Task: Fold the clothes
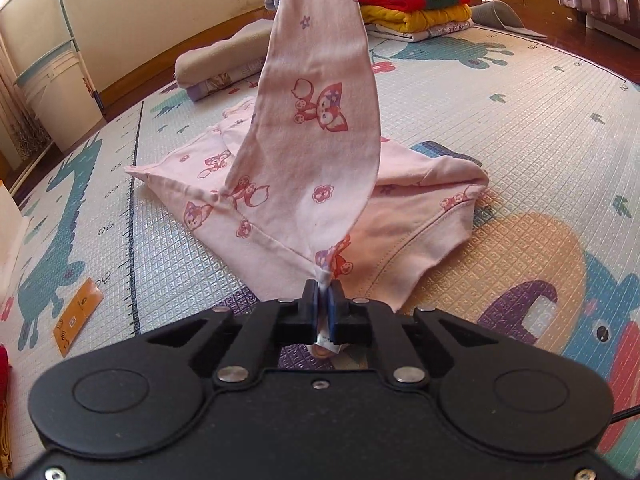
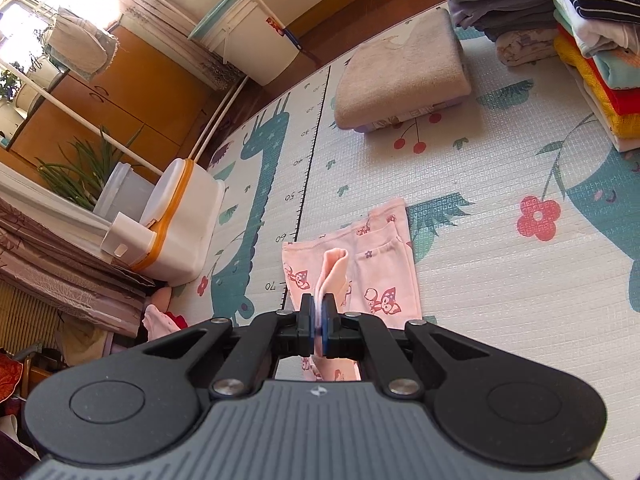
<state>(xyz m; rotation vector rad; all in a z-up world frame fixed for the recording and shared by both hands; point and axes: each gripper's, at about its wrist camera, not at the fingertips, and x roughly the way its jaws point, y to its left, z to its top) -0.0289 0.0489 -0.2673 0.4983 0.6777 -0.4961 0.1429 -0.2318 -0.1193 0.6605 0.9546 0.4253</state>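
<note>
A pink garment (image 1: 312, 152) printed with red foxes and flowers lies partly on the play mat (image 1: 520, 128). My left gripper (image 1: 322, 286) is shut on its near corner at the hem. A long strip of the same cloth rises from there up past the top of the left wrist view. In the right wrist view my right gripper (image 2: 319, 306) is shut on a folded pink edge, held high above the mat. Below it the rest of the pink garment (image 2: 384, 264) lies flat.
A folded beige towel (image 2: 400, 76) lies farther back on the mat. A tall stack of folded clothes (image 1: 416, 4) stands at the back right. A white bin with an orange band (image 2: 180, 224) sits off the mat's left edge. An orange packet (image 1: 76, 316) lies near left.
</note>
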